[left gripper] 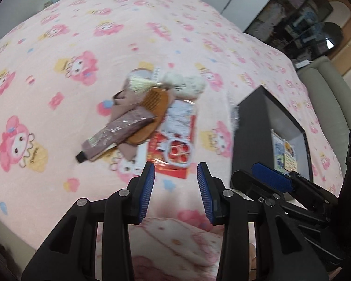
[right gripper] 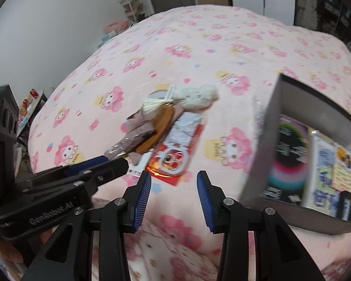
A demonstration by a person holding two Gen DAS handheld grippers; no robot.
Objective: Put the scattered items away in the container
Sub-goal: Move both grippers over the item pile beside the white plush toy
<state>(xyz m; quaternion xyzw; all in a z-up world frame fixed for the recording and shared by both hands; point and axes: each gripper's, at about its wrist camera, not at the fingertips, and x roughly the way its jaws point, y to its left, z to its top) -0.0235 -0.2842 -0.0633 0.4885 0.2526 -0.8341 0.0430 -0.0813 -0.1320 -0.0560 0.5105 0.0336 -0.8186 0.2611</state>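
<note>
Left tongs (left gripper: 176,172): spread wide, empty, hovering above the bed (left gripper: 58,107) just short of the pile's near edge.
Right tongs (right gripper: 174,180): spread wide too, nothing between the blue pads (right gripper: 142,199); beside the left pair, pointing the same way.
Pile: heaped mid-bed, well in from the edges. A brown tube (left gripper: 114,135) lies across an amber comb (left gripper: 149,112); a cream tassel (left gripper: 138,85) sits at the comb's far end; a white plush (left gripper: 187,85) lies just behind.
Packet (left gripper: 175,140): red and white, flat under the comb's right side, with a ringed lilac piece (left gripper: 179,152) on its near end, possibly small scissors, blurred.
Cloth (left gripper: 121,103): mauve, under tube and comb.
Box (right gripper: 264,140): grey, open-topped, right of the pile and apart from it, toward the bed's right edge.
Inside box: a black card (right gripper: 287,154) with coloured rings and a printed packet (right gripper: 325,164), lying flat.
</note>
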